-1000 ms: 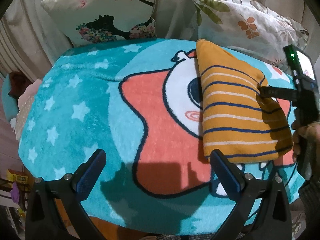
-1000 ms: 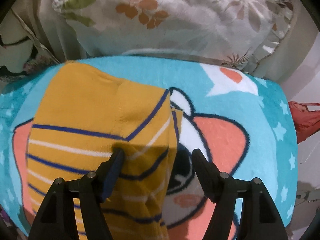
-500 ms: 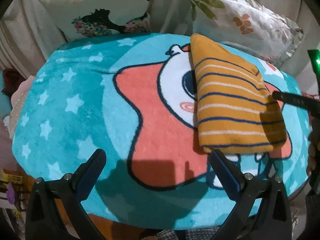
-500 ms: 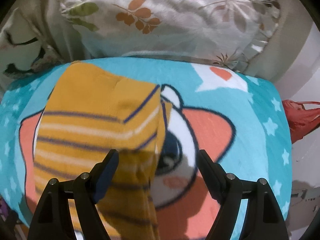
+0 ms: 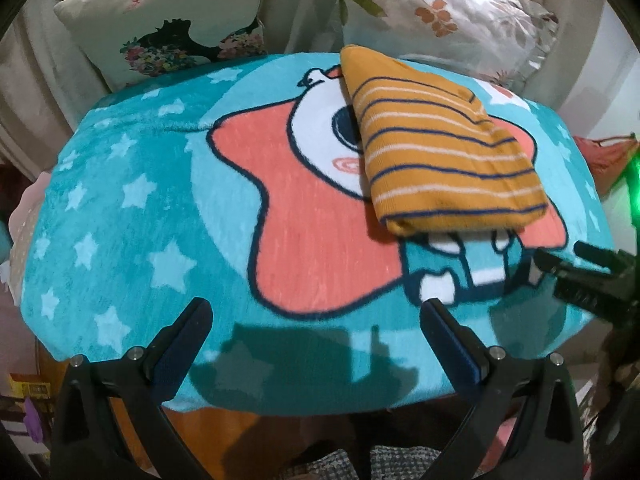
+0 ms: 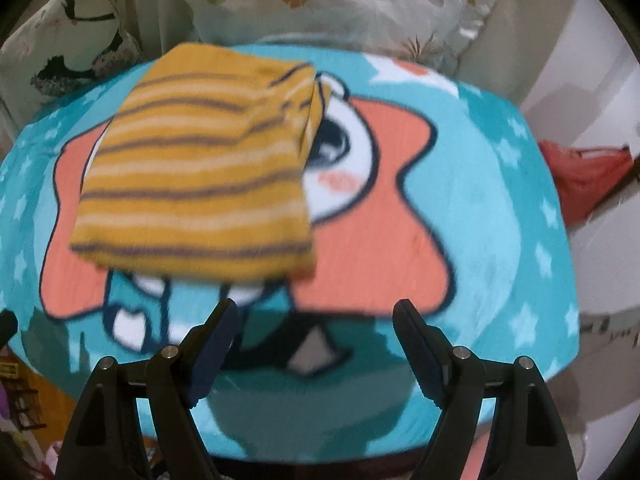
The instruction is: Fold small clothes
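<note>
A small mustard-yellow garment with navy and white stripes (image 5: 444, 160) lies folded flat on a teal cartoon blanket (image 5: 120, 208); the right wrist view shows the same garment (image 6: 200, 168), blurred. My left gripper (image 5: 316, 320) is open above the blanket's near edge, nothing between its fingers, the garment ahead to its right. My right gripper (image 6: 314, 324) is open too, held just short of the garment's near hem, with nothing between its pads. The right gripper's dark fingers (image 5: 580, 272) enter the left wrist view at the right edge.
Two printed cushions (image 5: 168, 28) (image 5: 440, 20) lean behind the blanket against a beige sofa back. A red cloth or bag (image 6: 584, 176) lies off the blanket's right side. Clutter (image 5: 24, 392) sits low at the left, past the blanket's edge.
My right gripper let go of the striped garment, opened wider and drew back toward the near edge. The garment now lies flat. The left gripper shifted a little, still open.
</note>
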The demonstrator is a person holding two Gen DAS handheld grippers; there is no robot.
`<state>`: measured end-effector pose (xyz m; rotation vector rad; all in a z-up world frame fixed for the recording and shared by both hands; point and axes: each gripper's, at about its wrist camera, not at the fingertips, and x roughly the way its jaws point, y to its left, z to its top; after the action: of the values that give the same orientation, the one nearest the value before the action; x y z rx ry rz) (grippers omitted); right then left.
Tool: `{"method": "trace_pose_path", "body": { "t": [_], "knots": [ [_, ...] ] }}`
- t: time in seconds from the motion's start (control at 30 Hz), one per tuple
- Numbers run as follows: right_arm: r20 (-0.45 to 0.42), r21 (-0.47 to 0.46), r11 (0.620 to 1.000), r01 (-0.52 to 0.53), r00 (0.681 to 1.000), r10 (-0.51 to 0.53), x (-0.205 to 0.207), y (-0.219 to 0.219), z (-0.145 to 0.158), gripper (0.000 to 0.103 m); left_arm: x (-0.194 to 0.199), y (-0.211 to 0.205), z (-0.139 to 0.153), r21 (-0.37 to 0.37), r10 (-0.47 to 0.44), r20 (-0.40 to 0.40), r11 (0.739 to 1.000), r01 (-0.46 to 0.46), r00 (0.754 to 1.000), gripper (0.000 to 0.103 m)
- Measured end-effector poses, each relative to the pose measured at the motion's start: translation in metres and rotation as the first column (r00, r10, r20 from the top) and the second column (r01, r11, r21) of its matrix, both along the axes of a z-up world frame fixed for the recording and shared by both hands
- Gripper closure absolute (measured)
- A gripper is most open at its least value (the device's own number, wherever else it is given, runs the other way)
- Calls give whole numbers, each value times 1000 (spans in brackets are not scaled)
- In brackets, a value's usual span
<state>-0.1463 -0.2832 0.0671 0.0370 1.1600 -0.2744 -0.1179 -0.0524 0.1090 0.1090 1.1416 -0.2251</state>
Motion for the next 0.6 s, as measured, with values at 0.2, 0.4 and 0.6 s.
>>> {"method": "trace_pose_path", "body": {
  "t": [0.2,0.4,0.6],
  "knots": [
    [-7,3,1000,5,1000,-5,-24,34,-10,20,-15,11,0,-16,-30,-2,999,30,1000,0],
    [-27,-41,999,21,999,-22,-36,61,-15,20,-24,21,-1,-34,-41,-7,999,41,999,0],
    [-52,-48,997,61,997,-63,-41,68,-21,20,-28,36,-6,-54,-28,-30,998,27,999,0]
  ]
}}
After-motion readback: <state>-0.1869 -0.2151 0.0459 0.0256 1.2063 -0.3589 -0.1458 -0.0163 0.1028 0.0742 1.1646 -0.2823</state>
